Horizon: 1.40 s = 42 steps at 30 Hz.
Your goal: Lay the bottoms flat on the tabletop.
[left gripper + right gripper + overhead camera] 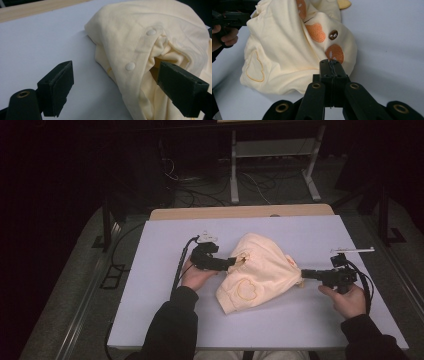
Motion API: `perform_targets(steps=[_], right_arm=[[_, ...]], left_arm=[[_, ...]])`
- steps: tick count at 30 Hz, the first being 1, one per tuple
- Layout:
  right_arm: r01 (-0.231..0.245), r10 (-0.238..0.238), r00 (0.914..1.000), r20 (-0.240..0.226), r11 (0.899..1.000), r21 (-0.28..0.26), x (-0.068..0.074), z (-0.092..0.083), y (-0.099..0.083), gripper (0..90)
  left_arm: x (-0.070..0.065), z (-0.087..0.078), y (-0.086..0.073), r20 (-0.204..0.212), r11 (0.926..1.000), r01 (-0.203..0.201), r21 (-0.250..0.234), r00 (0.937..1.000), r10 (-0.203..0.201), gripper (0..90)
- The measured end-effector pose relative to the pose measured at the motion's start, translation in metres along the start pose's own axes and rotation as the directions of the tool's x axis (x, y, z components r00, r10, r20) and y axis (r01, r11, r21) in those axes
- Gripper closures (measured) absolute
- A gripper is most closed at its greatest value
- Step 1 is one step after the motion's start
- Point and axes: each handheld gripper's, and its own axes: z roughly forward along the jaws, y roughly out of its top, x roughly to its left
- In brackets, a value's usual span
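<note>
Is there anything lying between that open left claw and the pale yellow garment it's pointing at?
Nothing visible. The left gripper has its jaws apart, and the pale yellow cloth garment with white snap buttons already lies between them, on the white table. The right gripper is shut at the garment's other edge; whether it pinches cloth is unclear.

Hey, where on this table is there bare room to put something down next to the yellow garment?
The table is bare along its far edge behind the garment, along the near edge in front of it, and in the far left corner. The middle is crowded: the left gripper and right gripper flank the garment.
</note>
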Motion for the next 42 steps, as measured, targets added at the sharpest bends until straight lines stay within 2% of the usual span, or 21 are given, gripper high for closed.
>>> perform_targets(steps=[4,10,12,13,19,23,24,27,30,33,38,42], right_arm=[[-0.006,0.006,1.0000,0.002,1.000,0.003,-0.001,0.000,0.000,88.0],[-0.011,0.011,0.9999,0.004,1.000,0.002,-0.003,-0.001,0.000,88.0],[-0.010,0.010,1.0000,0.001,1.000,0.002,-0.003,-0.001,0.000,88.0],[-0.009,0.009,1.0000,0.002,1.000,0.002,-0.003,-0.001,0.000,88.0],[-0.008,0.008,1.0000,0.002,1.000,0.004,-0.003,0.000,0.000,88.0],[-0.008,0.008,1.0000,0.001,1.000,0.004,-0.003,0.000,0.000,88.0],[-0.008,0.008,1.0000,0.001,1.000,0.004,-0.003,0.000,0.000,88.0],[-0.007,0.007,1.0000,0.000,1.000,0.003,-0.002,0.000,0.000,88.0],[-0.006,0.006,1.0000,0.000,1.000,0.004,-0.002,0.000,-0.001,88.0],[-0.007,0.007,1.0000,-0.001,1.000,0.004,-0.002,0.000,-0.001,88.0],[-0.015,0.015,0.9998,-0.015,1.000,-0.003,-0.002,0.000,0.000,88.0],[-0.010,0.010,0.9997,-0.021,1.000,-0.006,0.001,0.000,0.003,88.0]], left_arm=[[-0.002,0.005,-0.002,0.008,0.9998,-0.002,0.020,1.0000,0.002,15.2],[-0.001,0.008,-0.005,0.025,0.9993,0.022,0.029,0.9994,-0.023,21.9],[-0.001,0.009,-0.006,0.034,0.9990,0.032,0.030,0.9989,-0.033,27.3],[-0.001,0.011,-0.007,0.051,0.9987,0.030,0.040,0.9982,-0.032,28.9],[0.000,0.013,-0.009,0.071,0.9984,0.033,0.046,0.9968,-0.036,36.5],[0.000,0.015,-0.010,0.091,0.9979,0.031,0.057,0.9952,-0.036,47.7],[0.000,0.016,-0.010,0.090,0.9978,0.026,0.062,0.9955,-0.032,47.7],[-0.002,0.016,-0.010,0.075,0.9970,-0.010,0.077,0.9972,0.004,61.8],[-0.003,0.016,-0.010,0.073,0.9967,-0.017,0.079,0.9973,0.011,66.9],[-0.003,0.015,-0.010,0.067,0.9962,-0.017,0.086,0.9977,0.011,76.0],[-0.001,0.003,-0.005,0.018,0.9990,-0.013,0.042,0.9998,0.012,80.1],[0.002,-0.007,-0.001,-0.006,0.9994,-0.015,0.030,0.9999,0.015,80.4]])
